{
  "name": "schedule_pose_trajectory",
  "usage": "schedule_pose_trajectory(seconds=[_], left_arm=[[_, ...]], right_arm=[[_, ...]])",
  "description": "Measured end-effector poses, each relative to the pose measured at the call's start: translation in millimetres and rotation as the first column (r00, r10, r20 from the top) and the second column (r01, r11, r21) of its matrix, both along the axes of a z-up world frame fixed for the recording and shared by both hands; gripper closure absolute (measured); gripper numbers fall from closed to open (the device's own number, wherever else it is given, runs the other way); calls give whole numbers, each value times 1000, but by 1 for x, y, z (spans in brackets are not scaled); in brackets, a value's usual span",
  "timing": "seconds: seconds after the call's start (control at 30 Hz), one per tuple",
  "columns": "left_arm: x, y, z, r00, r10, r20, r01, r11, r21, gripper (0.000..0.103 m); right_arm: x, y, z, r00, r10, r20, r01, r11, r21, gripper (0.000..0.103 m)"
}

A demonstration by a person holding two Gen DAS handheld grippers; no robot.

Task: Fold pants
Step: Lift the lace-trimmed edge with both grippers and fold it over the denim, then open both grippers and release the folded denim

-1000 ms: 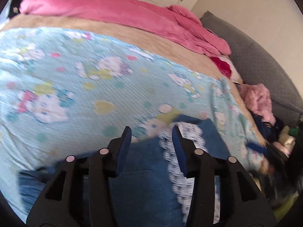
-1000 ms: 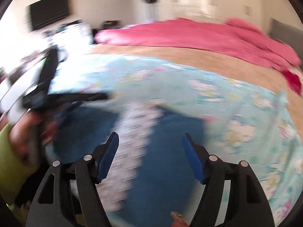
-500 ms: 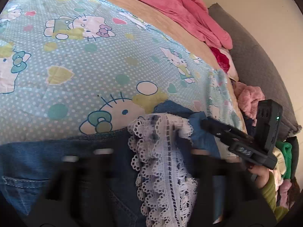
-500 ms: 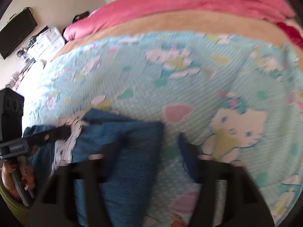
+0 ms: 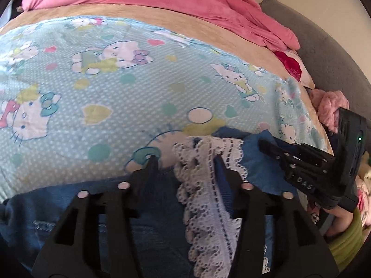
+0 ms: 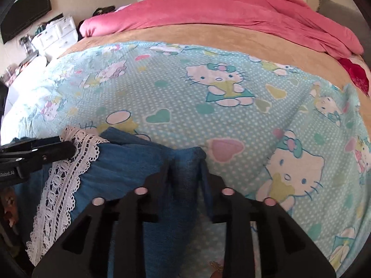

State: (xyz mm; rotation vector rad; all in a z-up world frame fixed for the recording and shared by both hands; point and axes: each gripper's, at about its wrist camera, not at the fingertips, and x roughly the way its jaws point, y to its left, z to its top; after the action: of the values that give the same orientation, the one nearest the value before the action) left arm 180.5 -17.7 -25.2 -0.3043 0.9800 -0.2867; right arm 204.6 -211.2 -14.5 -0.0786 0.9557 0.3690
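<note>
Now we have both grippers down at the near edge of the bed, where a second ago they rode higher over the cloth. The pants (image 6: pixel 129 169), blue denim with a white lace trim (image 5: pixel 208 185) along one edge, lie bunched on the cartoon-cat blanket (image 5: pixel 116 88) close to us, with the far part of the bed bare of them. Our left gripper (image 5: pixel 185 164) has just been opening; its 2 fingers stand moderately apart astride the lace strip, and we see no pad pressing on it, so we read that side as let go or not yet taken. Our right gripper (image 6: pixel 185 164) has also just been easing open after a squeeze, yet in its own view a ridge of denim at the corner still fills the narrow gap between the fingers and looks pinched. In the left view the right gripper shows at the far side, beside a green sleeve (image 5: pixel 345 238). We judge this as a regrasp step: the cloth has been brought down onto the bed, and both ends need a firm hold before a fold can be carried across.
</note>
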Motion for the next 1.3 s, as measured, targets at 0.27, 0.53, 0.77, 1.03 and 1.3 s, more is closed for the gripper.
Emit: schedule_pose_trajectory(seconds=[0.27,0.53,0.77,1.03,1.3], left_arm=[[-46,25,29,995,34,91,-34,999,4,39],[-97,29,34,995,14,102,-15,1000,9,34],[-130,13,24,998,-32,50,34,999,-29,34],[-143,-28,-4,994,-89,-65,86,995,-42,35],[-153,-29,1,995,-97,-27,97,995,11,93]], right_arm=[[-46,-28,34,994,-23,104,19,999,43,43],[-98,-35,39,993,10,121,-16,999,49,35],[-129,-32,27,995,54,83,-57,997,42,35],[-139,-38,6,1000,11,26,-12,999,45,35],[-156,-18,15,994,89,59,-93,993,66,35]])
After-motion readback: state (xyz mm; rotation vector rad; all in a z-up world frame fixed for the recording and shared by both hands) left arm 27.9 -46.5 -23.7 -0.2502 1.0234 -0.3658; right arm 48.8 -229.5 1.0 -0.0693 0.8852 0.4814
